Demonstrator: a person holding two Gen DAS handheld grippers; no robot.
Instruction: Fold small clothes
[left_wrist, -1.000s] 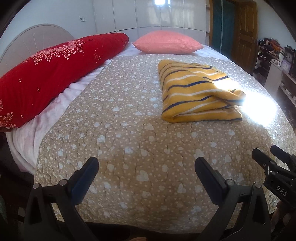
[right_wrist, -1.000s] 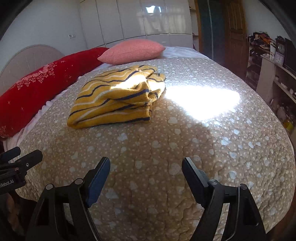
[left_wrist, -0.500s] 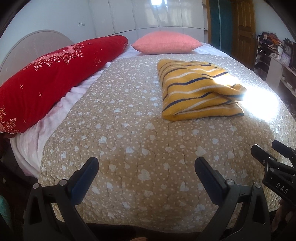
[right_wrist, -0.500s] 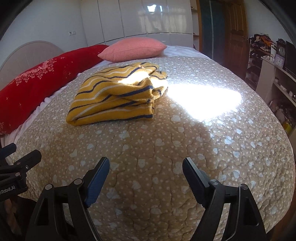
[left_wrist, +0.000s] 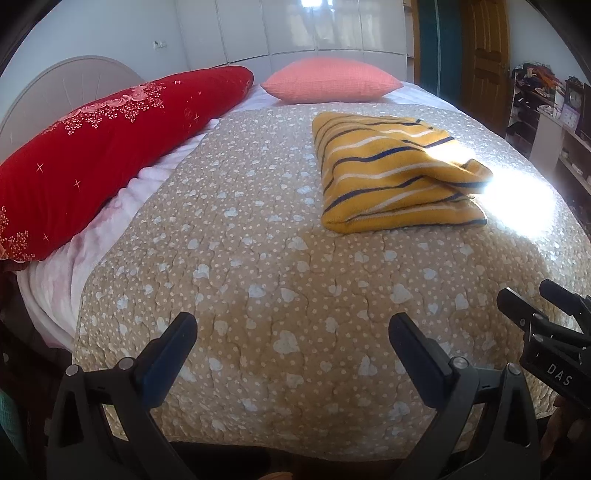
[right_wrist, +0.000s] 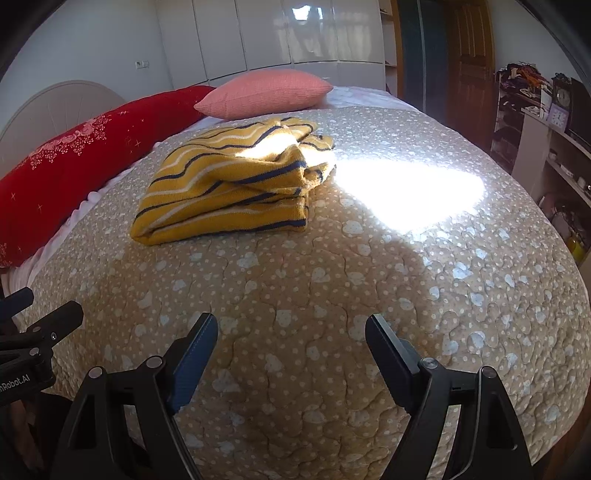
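A yellow striped sweater (left_wrist: 395, 177) lies folded into a thick, roughly rectangular bundle on the beige quilted bedspread (left_wrist: 258, 295), well out from the near edge of the bed. Its stripes are navy and white; the folded layers stack along the near side, and a looser, rumpled fold sits on top at the end nearest the sun patch (right_wrist: 402, 192). That bright patch of sunlight falls on the bedspread just beside the sweater and spills over one corner of it.

Beyond the sweater, a pink pillow (left_wrist: 328, 79) rests at the head end, and a long red bolster (left_wrist: 103, 147) with pale floral embroidery runs along the far-left side over a white sheet (left_wrist: 92, 240). Behind them stand a white headboard (left_wrist: 55, 85) and glossy white wardrobe doors (right_wrist: 258, 33). A wooden door (left_wrist: 484, 55) and cluttered shelves (right_wrist: 535, 122) with a small clock fill the room's other side.

The left gripper (left_wrist: 291, 350) hangs over the near edge of the bedspread — fingers spread wide, nothing between them, well apart from the sweater. The right gripper (right_wrist: 291, 343) is likewise spread wide and empty over the near edge, beside the left one and also clear of the sweater.
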